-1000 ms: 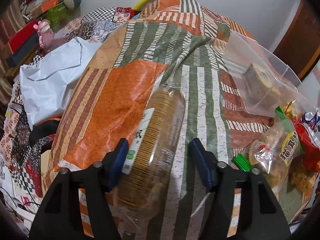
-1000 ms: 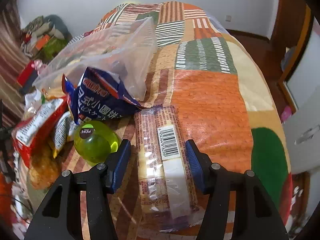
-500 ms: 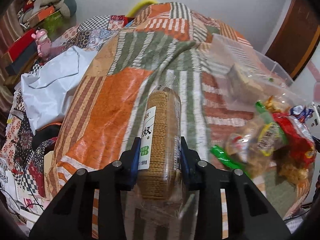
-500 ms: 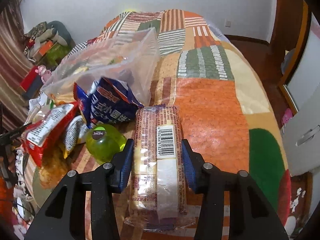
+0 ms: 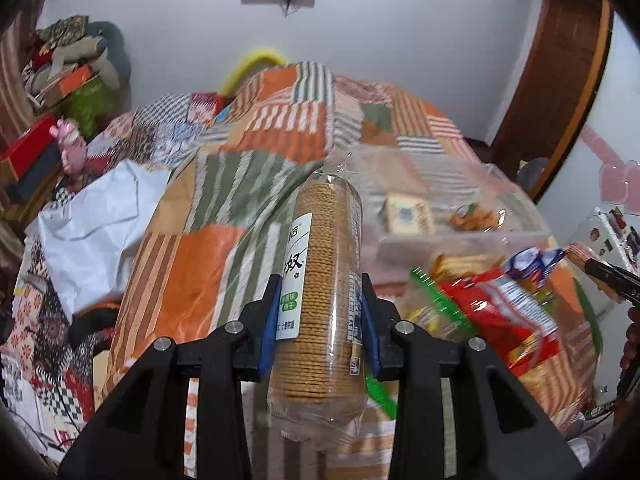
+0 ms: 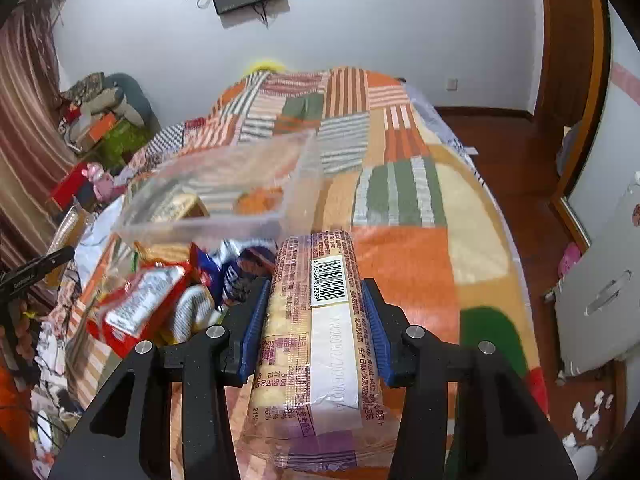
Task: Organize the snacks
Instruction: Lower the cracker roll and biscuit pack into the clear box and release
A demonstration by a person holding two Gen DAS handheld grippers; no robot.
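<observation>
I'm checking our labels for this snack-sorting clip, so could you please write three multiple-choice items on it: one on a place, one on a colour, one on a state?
1. Where is the clear plastic bin relative to the snack pile?
A. Behind it, farther up the bed
B. On the floor
C. Under the pile

2. What colour are the pads on the gripper fingers?
A. Red
B. Blue
C. Yellow

3. What is the left gripper doing?
A. Open over the quilt
B. Shut on nothing
C. Shut on the round cracker sleeve

Answers: 1 A, the bin sits on the quilt beyond the bags. 2 B, blue pads show in both views. 3 C, both pads press the sleeve's sides.
</observation>
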